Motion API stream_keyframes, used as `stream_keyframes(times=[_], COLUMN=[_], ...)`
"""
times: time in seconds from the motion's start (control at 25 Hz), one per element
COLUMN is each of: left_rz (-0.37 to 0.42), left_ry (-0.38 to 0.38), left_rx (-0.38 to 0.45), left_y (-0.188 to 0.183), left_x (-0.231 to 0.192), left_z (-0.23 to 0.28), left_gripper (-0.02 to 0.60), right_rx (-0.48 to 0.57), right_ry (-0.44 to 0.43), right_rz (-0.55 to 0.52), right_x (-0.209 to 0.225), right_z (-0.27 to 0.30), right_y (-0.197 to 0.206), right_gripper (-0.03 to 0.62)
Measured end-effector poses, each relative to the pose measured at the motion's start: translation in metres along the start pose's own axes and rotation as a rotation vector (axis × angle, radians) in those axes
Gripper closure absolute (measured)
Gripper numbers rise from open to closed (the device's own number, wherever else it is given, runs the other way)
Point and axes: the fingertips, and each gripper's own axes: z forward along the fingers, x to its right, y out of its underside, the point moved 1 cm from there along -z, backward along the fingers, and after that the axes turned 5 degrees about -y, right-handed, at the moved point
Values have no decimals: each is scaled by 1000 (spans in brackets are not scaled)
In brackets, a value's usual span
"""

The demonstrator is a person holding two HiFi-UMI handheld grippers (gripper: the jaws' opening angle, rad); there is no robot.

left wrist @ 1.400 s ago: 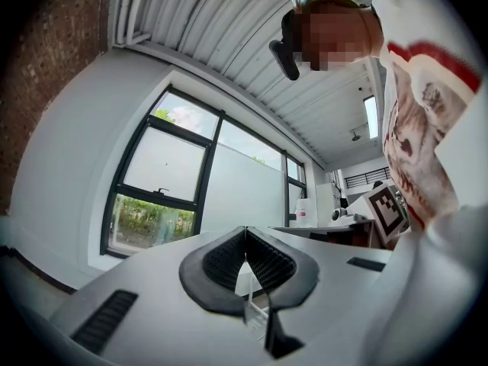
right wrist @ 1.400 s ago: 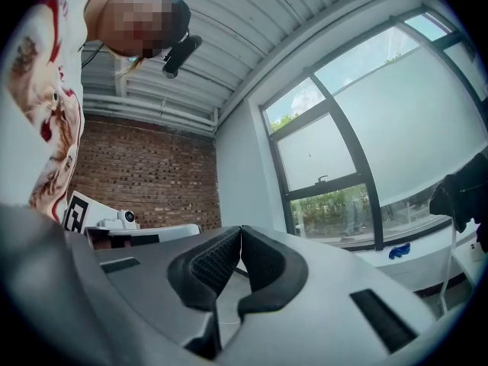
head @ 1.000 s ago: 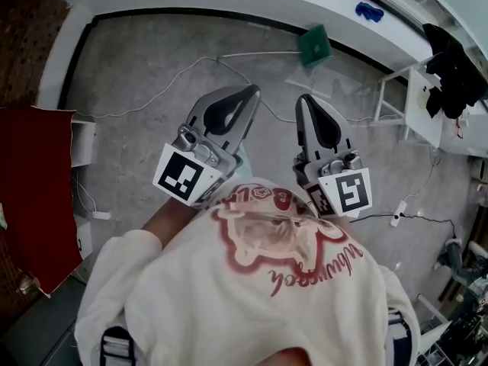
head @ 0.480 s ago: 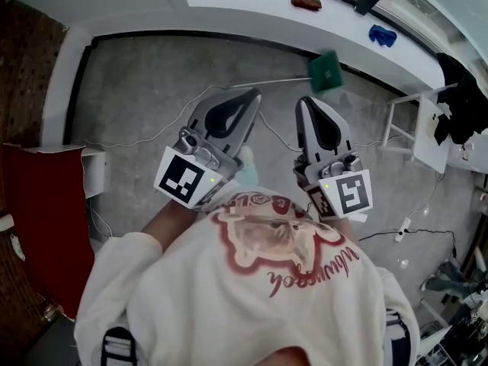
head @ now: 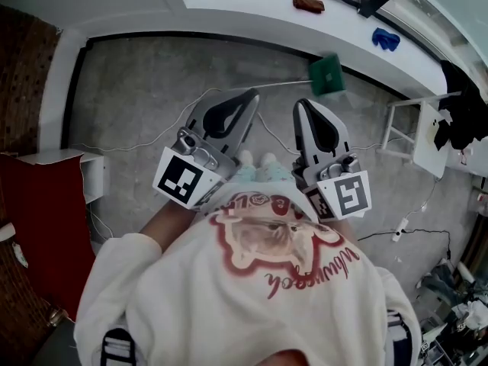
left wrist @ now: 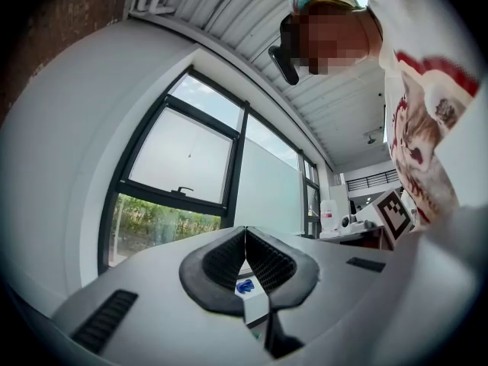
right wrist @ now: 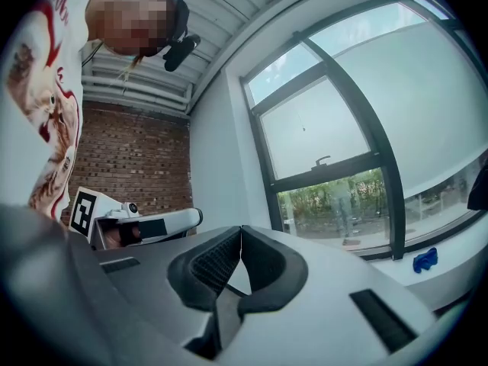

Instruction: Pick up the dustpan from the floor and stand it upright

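A green dustpan [head: 328, 74] lies on the grey floor by the white window ledge, its long thin handle [head: 278, 85] stretched out to the left. My left gripper [head: 252, 94] and right gripper [head: 302, 104] are held side by side in front of the person's chest, pointing towards the ledge and short of the dustpan. In the left gripper view the left gripper [left wrist: 245, 231] has its pads meeting, with nothing between them. The right gripper [right wrist: 241, 229] is likewise shut and empty in its own view. Neither gripper view shows the dustpan.
A white ledge [head: 244, 10] along the window carries a brown item [head: 308, 4] and a blue thing [head: 386, 38]. A white frame stool [head: 415, 128] with dark clothing [head: 465, 101] stands right. Cables [head: 145, 143] cross the floor. A red cloth [head: 34, 227] hangs left.
The person has stepped closer to the window wall, so the ledge and dustpan sit lower in the head view. Both grippers kept their pose and stayed shut.
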Motion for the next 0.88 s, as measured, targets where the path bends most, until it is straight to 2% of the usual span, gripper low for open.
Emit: stream_keyframes(times=[0.12, 0.28, 0.48, 0.72, 0.88], left_rz=[10, -25, 18, 58, 84], left_ry=[-12, -56, -83, -149, -200], left_rx=[-17, -32, -37, 8, 23], left_y=[9, 14, 22, 13, 14], left_x=[-8, -22, -47, -76, -95], left_z=[7, 30, 77, 134, 157], left_gripper=[561, 561, 561, 561, 561], right_rx=[-3, -25, -32, -31, -18], right_ry=[-4, -21, -58, -122, -190], right_rz=[26, 47, 104, 74, 71], right_x=[11, 36, 82, 140, 164], right_z=[9, 22, 54, 90, 118], right_y=[2, 12, 15, 0, -2], right_gripper=[569, 569, 569, 569, 569])
